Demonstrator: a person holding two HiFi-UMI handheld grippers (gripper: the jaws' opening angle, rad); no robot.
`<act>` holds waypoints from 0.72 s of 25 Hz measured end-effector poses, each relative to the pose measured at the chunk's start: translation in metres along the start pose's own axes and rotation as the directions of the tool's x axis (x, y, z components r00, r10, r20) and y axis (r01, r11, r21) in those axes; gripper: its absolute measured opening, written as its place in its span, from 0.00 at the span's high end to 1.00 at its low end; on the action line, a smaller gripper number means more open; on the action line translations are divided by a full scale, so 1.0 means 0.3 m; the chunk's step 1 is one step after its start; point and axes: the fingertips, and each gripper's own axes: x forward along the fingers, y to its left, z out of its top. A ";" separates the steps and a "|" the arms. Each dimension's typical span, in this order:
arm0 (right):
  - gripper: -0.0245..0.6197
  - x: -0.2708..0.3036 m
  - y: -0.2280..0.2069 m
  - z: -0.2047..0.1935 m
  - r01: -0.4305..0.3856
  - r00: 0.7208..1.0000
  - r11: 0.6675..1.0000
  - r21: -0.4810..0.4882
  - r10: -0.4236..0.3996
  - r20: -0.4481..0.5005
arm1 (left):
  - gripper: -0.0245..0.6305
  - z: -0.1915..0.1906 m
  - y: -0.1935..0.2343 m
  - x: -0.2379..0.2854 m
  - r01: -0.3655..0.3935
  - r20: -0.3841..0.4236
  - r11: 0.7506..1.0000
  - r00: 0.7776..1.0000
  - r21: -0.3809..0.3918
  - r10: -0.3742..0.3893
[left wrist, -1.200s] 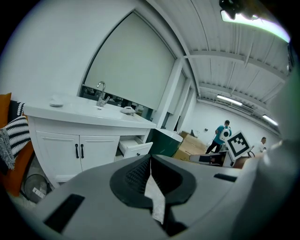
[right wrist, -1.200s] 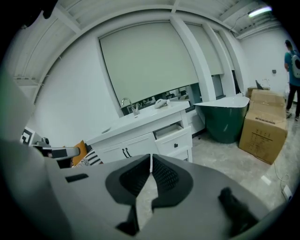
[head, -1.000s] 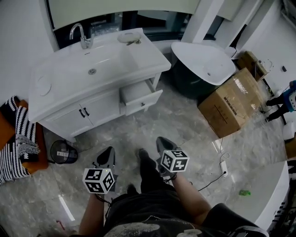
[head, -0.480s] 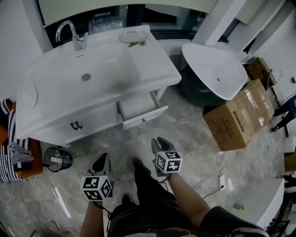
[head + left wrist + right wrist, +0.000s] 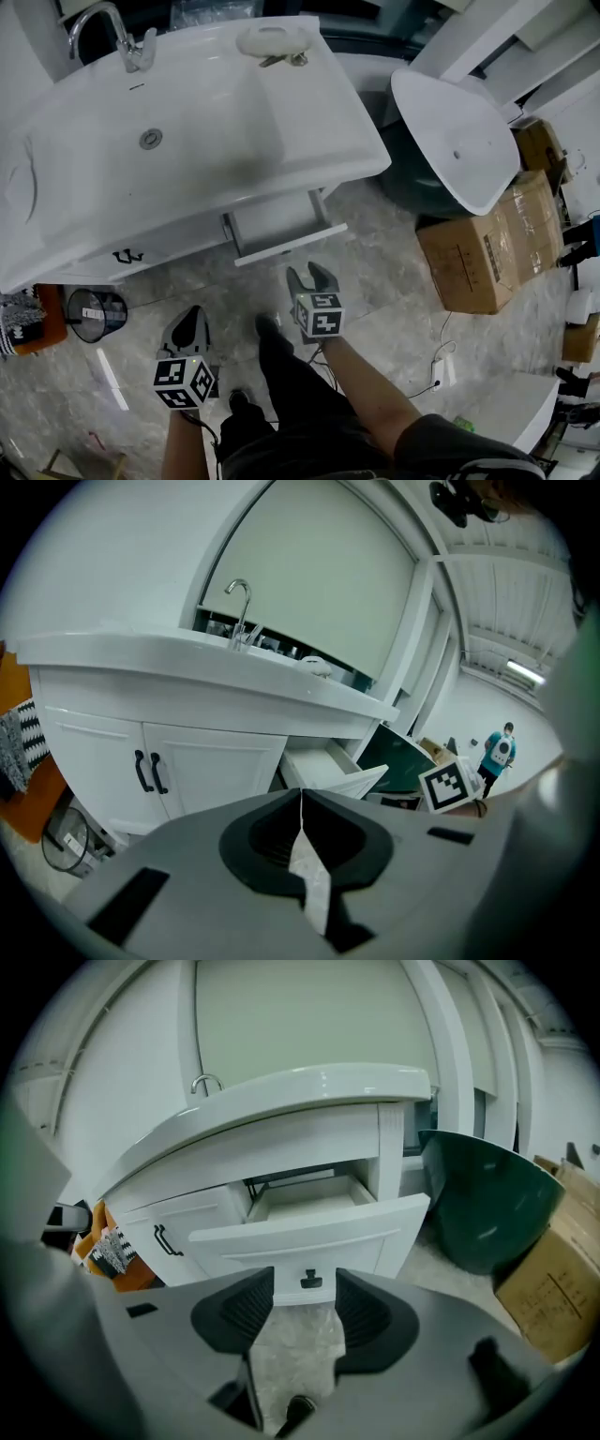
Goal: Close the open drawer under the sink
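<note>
The white drawer (image 5: 286, 234) stands pulled out under the right part of the sink vanity (image 5: 187, 141); its front panel (image 5: 309, 1241) has a small dark knob (image 5: 310, 1280). My right gripper (image 5: 312, 278) hangs just in front of that panel, jaws opening with nothing between them; the knob shows in the gap. My left gripper (image 5: 190, 327) is shut and empty, lower left, away from the drawer (image 5: 333, 771), facing the cabinet doors (image 5: 150, 771).
A dark green tub with a white basin (image 5: 450, 141) stands right of the vanity, cardboard boxes (image 5: 487, 244) beyond it. A small black bin (image 5: 94, 309) sits at the left on the marble floor. The person's legs and shoes (image 5: 272, 328) are between the grippers.
Both grippers have moved forward and down toward the vanity, which now fills the top of the head view. The right gripper's jaws have spread apart.
</note>
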 end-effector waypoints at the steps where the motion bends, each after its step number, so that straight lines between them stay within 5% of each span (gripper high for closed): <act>1: 0.66 0.034 -0.006 -0.003 -0.005 1.000 1.000 -0.001 0.005 -0.005 | 0.94 -0.006 0.003 0.021 -0.007 -0.004 1.000 1.000 -0.005 0.007; 18: 0.74 0.338 -0.032 -0.059 -0.115 0.991 0.992 -0.046 0.111 -0.072 | 0.94 -0.103 0.013 0.232 -0.066 -0.060 0.997 0.996 -0.049 0.063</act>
